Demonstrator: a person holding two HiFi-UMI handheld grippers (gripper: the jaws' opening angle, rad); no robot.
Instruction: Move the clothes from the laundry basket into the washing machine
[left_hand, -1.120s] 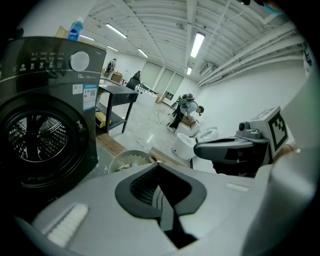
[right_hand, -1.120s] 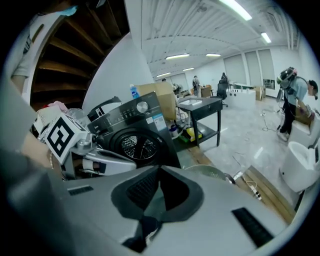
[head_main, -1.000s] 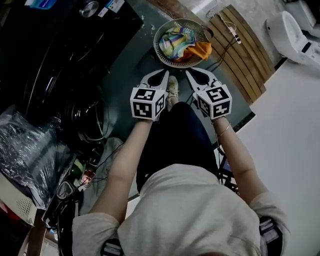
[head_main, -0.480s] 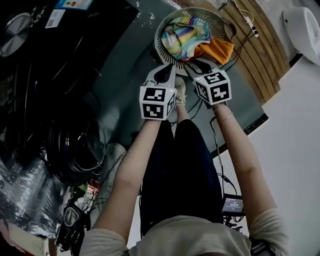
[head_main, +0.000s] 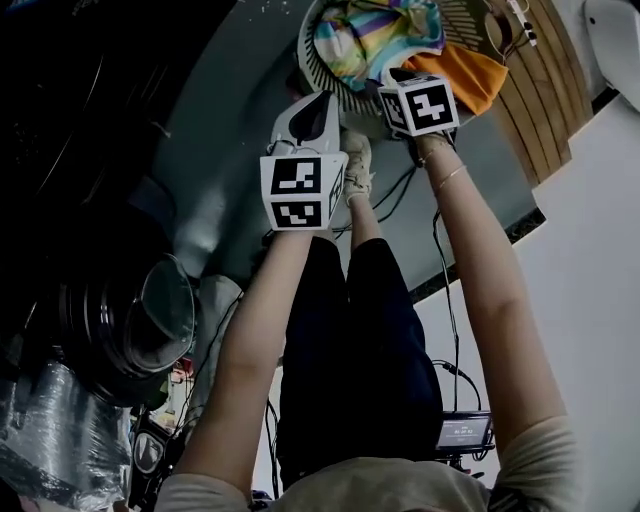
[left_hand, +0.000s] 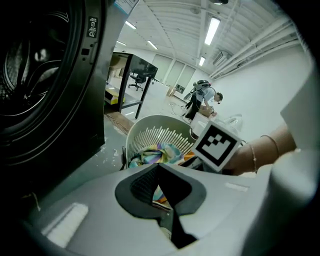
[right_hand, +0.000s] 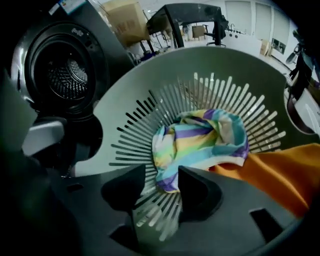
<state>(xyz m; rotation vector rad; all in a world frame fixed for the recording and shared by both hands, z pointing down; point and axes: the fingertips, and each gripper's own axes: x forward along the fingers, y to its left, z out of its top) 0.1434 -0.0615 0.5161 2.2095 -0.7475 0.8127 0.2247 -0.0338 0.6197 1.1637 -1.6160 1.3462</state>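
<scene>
As right gripper opens, cloth before empty jaws

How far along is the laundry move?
Nothing done: striped garment and orange garment both in the laundry basket. In hand: right gripper over the basket, jaws just been opening, nothing gripped between them; left gripper shut, empty. Left: both into the washing machine.
</scene>
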